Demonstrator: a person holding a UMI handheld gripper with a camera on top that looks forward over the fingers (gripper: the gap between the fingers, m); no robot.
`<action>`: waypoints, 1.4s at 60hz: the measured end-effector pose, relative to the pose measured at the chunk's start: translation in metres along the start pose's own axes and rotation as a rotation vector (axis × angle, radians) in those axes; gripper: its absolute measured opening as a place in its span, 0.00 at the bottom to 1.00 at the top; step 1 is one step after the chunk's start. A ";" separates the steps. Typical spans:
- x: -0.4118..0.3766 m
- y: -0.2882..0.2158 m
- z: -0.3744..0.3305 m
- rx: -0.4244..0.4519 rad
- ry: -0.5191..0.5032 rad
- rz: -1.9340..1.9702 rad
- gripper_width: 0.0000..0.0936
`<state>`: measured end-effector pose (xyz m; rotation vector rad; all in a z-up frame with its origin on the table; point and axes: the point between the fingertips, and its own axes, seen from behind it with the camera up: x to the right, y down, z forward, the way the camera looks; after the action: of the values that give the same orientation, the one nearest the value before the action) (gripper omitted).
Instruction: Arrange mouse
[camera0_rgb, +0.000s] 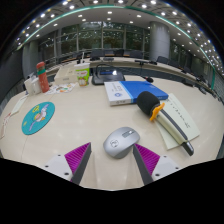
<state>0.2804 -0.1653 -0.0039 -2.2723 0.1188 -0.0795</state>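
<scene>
**Mouse lies between the open claw's fingers, not yet gripped**

The mouse (121, 142) is found on the desk (90, 122) at lower centre of the frame, between the two pads. The claw (112, 157) is held open; a gap is seen at either side of the mouse, so no grip is recorded. The mouse's long axis is judged to run slightly askew, its nose turned to the upper right. A straight closing is judged sufficient.
</scene>
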 end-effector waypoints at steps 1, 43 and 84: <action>0.001 -0.002 0.003 0.000 -0.003 0.002 0.92; 0.006 -0.033 0.052 -0.003 0.029 -0.057 0.41; -0.318 -0.139 0.043 0.082 -0.072 0.000 0.40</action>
<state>-0.0227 -0.0078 0.0690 -2.1899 0.0759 -0.0020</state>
